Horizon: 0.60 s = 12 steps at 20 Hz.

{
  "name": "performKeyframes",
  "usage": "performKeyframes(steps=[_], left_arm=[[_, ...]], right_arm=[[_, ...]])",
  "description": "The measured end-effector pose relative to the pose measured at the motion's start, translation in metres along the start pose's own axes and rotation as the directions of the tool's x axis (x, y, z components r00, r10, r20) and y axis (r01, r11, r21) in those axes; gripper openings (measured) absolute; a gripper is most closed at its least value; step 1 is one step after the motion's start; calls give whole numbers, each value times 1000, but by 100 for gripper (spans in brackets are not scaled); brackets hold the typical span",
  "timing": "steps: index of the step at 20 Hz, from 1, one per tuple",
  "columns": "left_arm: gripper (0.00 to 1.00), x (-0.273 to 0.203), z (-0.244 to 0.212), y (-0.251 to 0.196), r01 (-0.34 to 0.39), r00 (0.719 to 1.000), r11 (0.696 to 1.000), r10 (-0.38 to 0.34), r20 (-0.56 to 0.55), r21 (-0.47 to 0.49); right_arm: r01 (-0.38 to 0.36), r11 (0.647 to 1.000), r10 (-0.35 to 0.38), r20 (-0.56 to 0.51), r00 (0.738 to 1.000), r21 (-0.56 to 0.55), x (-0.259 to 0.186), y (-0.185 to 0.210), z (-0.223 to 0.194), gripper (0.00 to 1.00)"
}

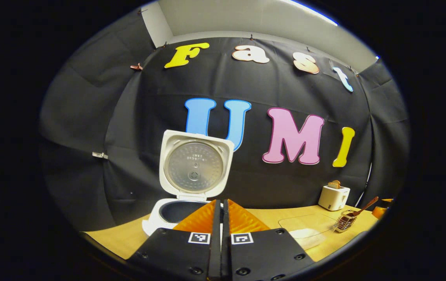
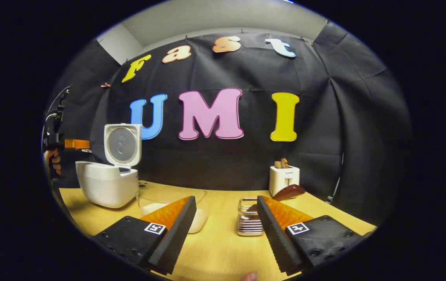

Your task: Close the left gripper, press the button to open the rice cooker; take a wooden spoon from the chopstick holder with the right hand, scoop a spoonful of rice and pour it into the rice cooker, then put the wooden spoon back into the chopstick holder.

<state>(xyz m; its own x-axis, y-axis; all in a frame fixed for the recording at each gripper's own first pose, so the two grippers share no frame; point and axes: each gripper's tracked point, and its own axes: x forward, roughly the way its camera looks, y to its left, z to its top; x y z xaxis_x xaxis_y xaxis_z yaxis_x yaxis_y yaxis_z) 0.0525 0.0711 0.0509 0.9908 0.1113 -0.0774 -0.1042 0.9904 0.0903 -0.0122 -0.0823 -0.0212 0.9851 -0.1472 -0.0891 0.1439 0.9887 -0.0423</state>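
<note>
Rice cooker (image 1: 176, 212) stands lid-up on the table (image 2: 223, 249); left gripper (image 1: 221, 212) fully closed before it, right gripper (image 2: 226, 212) spread wide facing the chopstick holder (image 2: 248, 224).

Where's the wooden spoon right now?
In the right gripper view, the brown wooden spoon rests in the metal wire chopstick holder on the table, just in front of the white toaster.

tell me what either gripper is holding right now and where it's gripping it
Nothing is held. The left gripper is shut on empty air in front of the open rice cooker. The right gripper is open, facing the chopstick holder with the wooden spoon untouched.
</note>
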Motion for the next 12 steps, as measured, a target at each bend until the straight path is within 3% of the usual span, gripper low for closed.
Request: performKeyframes(steps=[3,4,6,12], left_arm=[[16,-3,-27,-28,60,998,998,-60,-34,-10],[29,-4,-34,-34,71,997,997,-71,-39,3],[47,-7,-45,-49,99,994,995,-98,-51,31],[70,-18,-54,-84,157,987,987,-155,-45,31]], right_arm=[[53,999,-53,-41,998,2,5,-23,-9,96],[64,998,-64,-51,997,6,9,-32,-12,96],[81,996,-79,-79,994,23,24,-44,-21,96],[83,990,-60,-196,979,112,73,-49,-66,95]])
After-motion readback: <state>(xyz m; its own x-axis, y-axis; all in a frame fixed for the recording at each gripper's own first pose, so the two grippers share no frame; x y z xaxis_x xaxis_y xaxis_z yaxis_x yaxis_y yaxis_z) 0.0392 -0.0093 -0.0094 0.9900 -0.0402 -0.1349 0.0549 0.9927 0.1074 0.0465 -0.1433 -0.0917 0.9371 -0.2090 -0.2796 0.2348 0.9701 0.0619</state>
